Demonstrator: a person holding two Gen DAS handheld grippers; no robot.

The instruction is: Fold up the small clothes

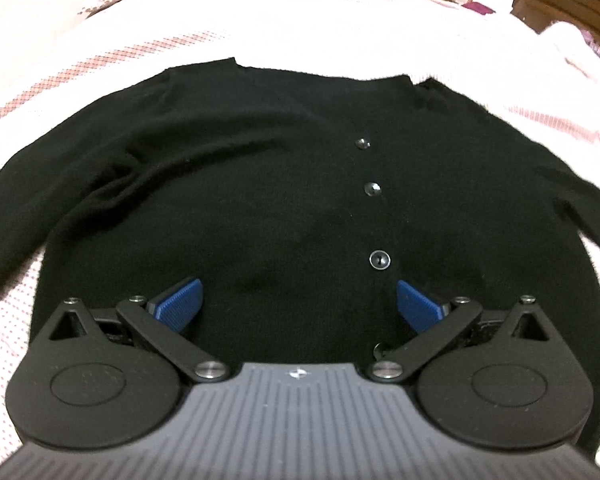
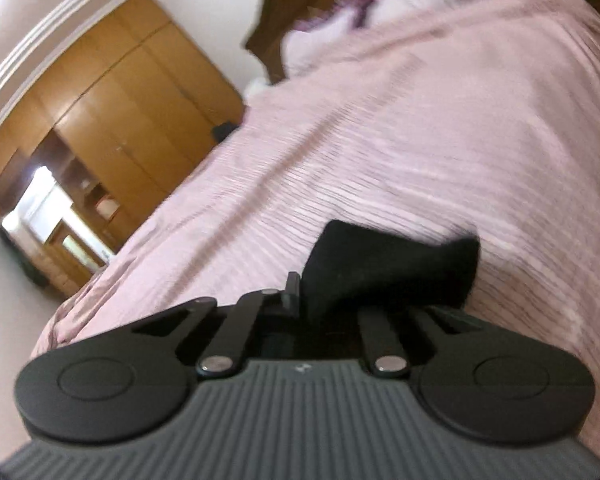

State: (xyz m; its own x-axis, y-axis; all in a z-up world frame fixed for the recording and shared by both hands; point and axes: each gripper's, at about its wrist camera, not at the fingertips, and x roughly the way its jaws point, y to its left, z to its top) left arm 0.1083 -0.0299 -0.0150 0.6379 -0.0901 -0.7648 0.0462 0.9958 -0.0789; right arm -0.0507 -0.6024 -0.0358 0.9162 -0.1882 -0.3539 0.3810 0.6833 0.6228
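Note:
A small black cardigan [image 1: 260,184] with a row of buttons lies spread flat on the pink bedspread [image 1: 300,28], sleeves out to both sides. My left gripper [image 1: 298,304] hovers over its lower hem, blue pads [image 1: 180,300] wide apart, nothing between them. In the right wrist view my right gripper [image 2: 320,300] is shut on a bunched piece of the black cardigan fabric [image 2: 392,264], which sticks up from between the fingers above the bedspread [image 2: 420,140]. The right gripper's pads are hidden by the cloth.
White and purple pillows [image 2: 372,12] lie at the dark wooden headboard [image 2: 296,12]. A wooden wardrobe [image 2: 112,104] stands beyond the bed's far side. A dark wooden piece of furniture [image 1: 568,0] shows at the top right of the left wrist view.

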